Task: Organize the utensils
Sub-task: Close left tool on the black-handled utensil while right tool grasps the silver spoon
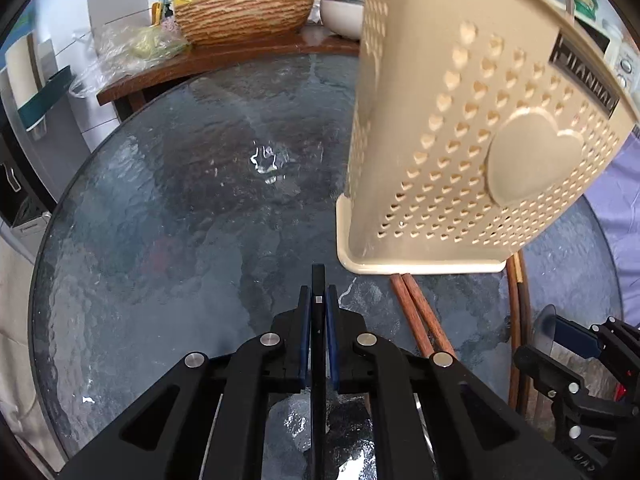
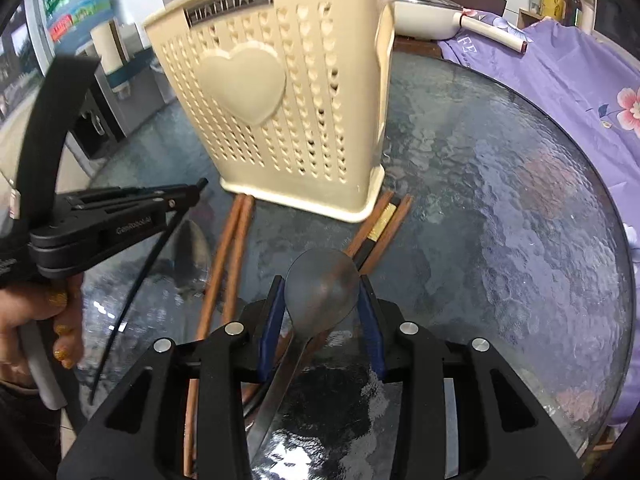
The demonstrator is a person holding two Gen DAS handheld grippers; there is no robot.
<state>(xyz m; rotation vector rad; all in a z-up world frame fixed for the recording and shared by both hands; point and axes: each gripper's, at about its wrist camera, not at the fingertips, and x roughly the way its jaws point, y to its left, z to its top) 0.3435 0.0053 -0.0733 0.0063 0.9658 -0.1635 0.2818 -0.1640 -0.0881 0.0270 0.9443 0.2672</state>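
A round rippled-glass table (image 2: 520, 208) carries it all: the cream perforated utensil holder (image 2: 280, 120) stands upright on it, brown chopsticks (image 2: 234, 248) lie flat at its base, another pair (image 2: 384, 224) beside.

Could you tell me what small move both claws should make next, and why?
Probably lift both toward the holder. The left claw is shut on a black chopstick, the right claw grips the spoon by its bowl, and the holder stands just ahead.
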